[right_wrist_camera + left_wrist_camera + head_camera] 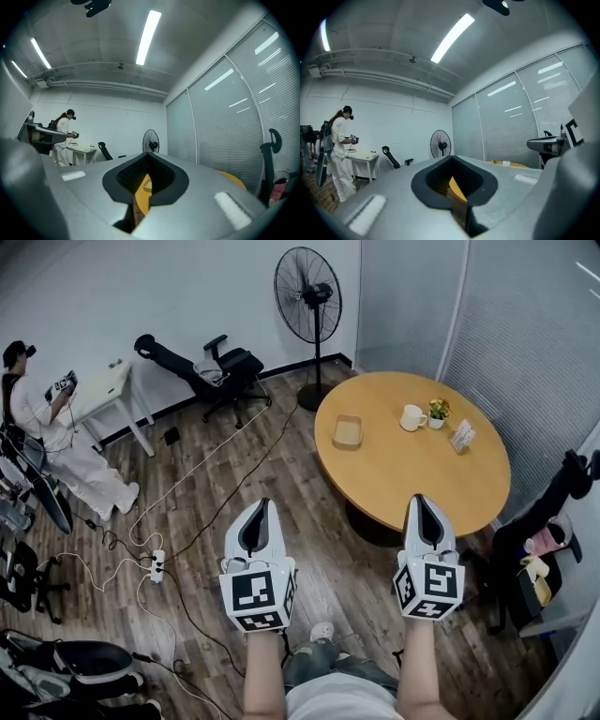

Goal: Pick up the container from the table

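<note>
The container point(347, 431), a shallow tan tray, lies on the left part of the round wooden table point(403, 474), far ahead of both grippers. My left gripper point(265, 505) is held level over the wooden floor, left of the table, jaws together and empty. My right gripper point(421, 500) hovers at the table's near edge, also shut with nothing in it. In the left gripper view the left gripper point(452, 157) shows closed jaws, with a strip of the table point(508, 163) beyond. The right gripper view shows the right gripper point(149, 154) closed, with the table point(230, 178) past its jaws.
A white mug point(412, 417), a small potted plant point(438, 412) and a card holder point(462, 435) stand on the table's far right. A standing fan point(307, 296), a reclined office chair point(211, 367), floor cables with a power strip point(155, 566) and a person point(42, 427) at a white desk lie around.
</note>
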